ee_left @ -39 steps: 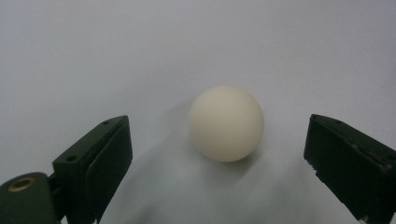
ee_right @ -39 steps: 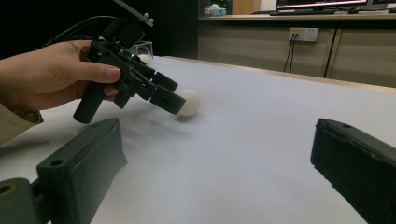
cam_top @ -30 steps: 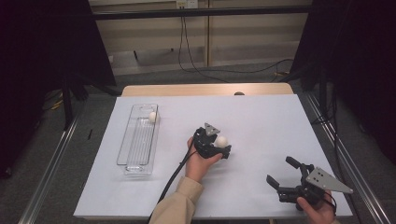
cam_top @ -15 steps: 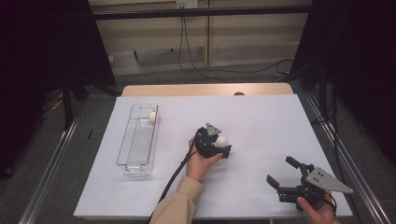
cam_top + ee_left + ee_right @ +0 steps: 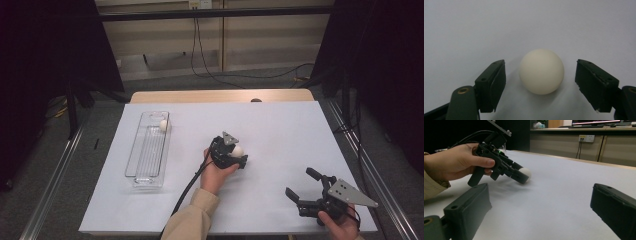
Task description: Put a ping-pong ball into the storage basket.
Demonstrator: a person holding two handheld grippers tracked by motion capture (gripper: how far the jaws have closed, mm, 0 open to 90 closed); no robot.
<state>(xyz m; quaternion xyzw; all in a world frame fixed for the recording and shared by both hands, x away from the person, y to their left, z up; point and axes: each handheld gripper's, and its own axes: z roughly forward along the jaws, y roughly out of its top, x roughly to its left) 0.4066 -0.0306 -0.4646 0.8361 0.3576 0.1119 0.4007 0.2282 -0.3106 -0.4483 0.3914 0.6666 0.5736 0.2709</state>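
cream-white ball (image 5: pixel 541 71) is sitting on the white bench (image 5: pixel 280 130) near its middle, between the jaws of the left tongs (image 5: pixel 237 157), which are standing spread with a gap on each side of the ball. from the right tongs' view, the left tongs (image 5: pixel 520 175) are tilting down onto the ball (image 5: pixel 525 172) at 11 o'clock. right tongs (image 5: pixel 305 185) are hovering at the bench's 5 o'clock corner, jaws wide apart and holding nothing. clear tray (image 5: pixel 145 155) is lying at 9 o'clock of the left tongs, well apart, with a second ball (image 5: pixel 163 125) in its far end.
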